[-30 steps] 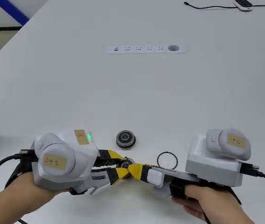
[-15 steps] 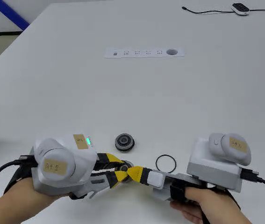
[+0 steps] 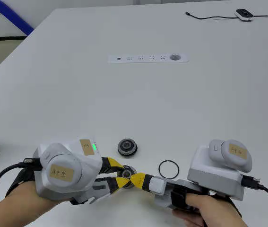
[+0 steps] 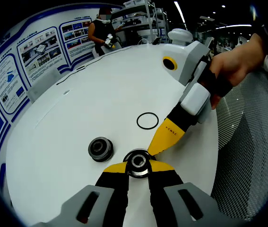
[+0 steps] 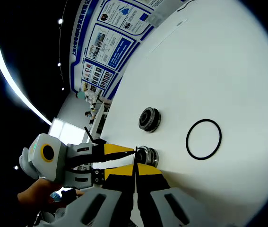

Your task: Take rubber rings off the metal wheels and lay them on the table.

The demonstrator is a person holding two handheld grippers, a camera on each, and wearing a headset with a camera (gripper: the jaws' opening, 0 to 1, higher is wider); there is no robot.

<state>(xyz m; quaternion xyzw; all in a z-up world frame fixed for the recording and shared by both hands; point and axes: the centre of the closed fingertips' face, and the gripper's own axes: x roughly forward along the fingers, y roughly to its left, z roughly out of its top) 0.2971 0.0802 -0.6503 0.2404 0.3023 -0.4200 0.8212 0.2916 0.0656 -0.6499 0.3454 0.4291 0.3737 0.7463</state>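
The left gripper (image 4: pixel 138 166) is clamped on a metal wheel (image 4: pixel 138 160), one yellow jaw on each side of it, low at the white table (image 4: pixel 77 94). Whether the wheel rests on the surface cannot be determined. In the head view the right gripper (image 5: pixel 136 166) comes in from 3 o'clock. Its jaws are drawn together with a thin seam between them, and its tips touch the rim of the held wheel; whether they pinch anything on that rim cannot be determined. A person's hand (image 3: pixel 204 208) holds the right gripper. A second wheel (image 3: pixel 127 147), dark around its rim, lies on the table at 12 o'clock from the held wheel, near it but apart. One loose rubber ring (image 3: pixel 168 169) lies flat on the table at 3 o'clock from the held wheel, near the right gripper's body and clear of both wheels. Well beyond, at 12 o'clock, a white power strip (image 3: pixel 148 58) lies across the table. A dark cable (image 3: pixel 209 18) runs by the far edge at 1 o'clock.
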